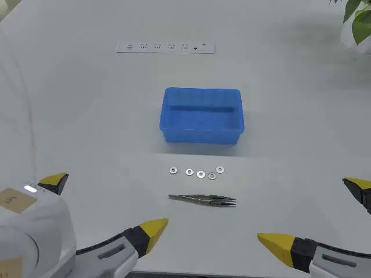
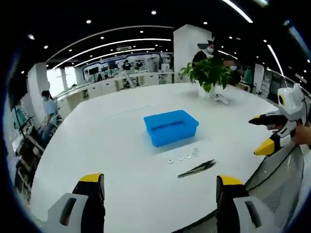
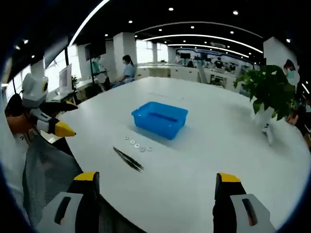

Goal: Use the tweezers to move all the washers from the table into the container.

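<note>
Several small metal washers [image 1: 197,172] lie in a short row on the white table [image 1: 87,116], just in front of the blue plastic container [image 1: 202,116]. A pair of metal tweezers [image 1: 203,199] lies flat on the table just nearer than the washers. My left gripper [image 1: 107,204] hovers open at the near left edge, holding nothing. At the near right, my right gripper [image 1: 313,212] is open too, and empty. The container [image 2: 171,127], washers [image 2: 183,157] and tweezers [image 2: 197,169] lie ahead of the left gripper [image 2: 160,180]. The right gripper [image 3: 157,178] faces the tweezers [image 3: 128,158], washers [image 3: 137,143] and container [image 3: 159,118].
A white power strip [image 1: 165,47] lies at the far side of the table. A potted plant [image 1: 359,20] stands at the far right corner. The table's near edge runs right under both grippers. People sit and stand at other desks in the background.
</note>
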A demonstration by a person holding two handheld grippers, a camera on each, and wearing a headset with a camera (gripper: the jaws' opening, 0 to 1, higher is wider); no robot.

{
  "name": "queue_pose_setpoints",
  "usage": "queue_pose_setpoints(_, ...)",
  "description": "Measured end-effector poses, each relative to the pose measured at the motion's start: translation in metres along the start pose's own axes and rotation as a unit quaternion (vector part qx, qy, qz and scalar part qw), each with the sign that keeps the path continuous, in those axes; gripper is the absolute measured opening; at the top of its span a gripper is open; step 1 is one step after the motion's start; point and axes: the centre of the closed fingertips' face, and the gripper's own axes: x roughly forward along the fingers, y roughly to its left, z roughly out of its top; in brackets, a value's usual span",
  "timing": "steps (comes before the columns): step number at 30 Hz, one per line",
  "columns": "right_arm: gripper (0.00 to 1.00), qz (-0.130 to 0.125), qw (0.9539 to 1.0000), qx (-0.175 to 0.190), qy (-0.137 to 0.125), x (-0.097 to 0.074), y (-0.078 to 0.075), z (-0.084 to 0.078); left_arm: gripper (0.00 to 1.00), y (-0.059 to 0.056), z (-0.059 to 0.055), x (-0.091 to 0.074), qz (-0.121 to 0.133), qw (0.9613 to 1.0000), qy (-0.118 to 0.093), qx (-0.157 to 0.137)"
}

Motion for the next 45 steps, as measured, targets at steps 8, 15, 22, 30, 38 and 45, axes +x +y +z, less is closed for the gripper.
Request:
queue_pose_setpoints(8,0.99,0.009,1.0000,0.004,-0.001,0.002,0.005,0.001,0.99,0.000,0.002,0.003,0.000,1.0000,-0.005,0.002)
queue_pose_setpoints(15,0.99,0.012,0.9999,0.002,0.005,0.004,0.006,-0.001,0.99,0.002,-0.002,0.009,-0.006,1.0000,0.002,0.007)
queue_pose_setpoints(22,0.98,0.010,0.9999,0.005,0.009,0.005,0.006,-0.003,0.96,0.004,-0.003,0.010,-0.008,0.9999,0.006,0.002)
queue_pose_setpoints(30,0.95,0.011,0.9998,0.000,0.016,0.007,0.006,-0.005,0.93,0.003,-0.004,0.015,-0.014,0.9998,0.008,0.007)
queue_pose_setpoints(38,0.93,0.009,0.9998,-0.001,0.020,0.009,0.005,-0.006,0.82,-0.001,-0.003,0.021,-0.029,0.9994,0.014,0.008)
queue_pose_setpoints(45,0.88,0.010,0.9996,-0.002,0.027,0.012,0.005,-0.009,0.63,-0.008,-0.002,0.032,-0.056,0.9970,0.026,0.047)
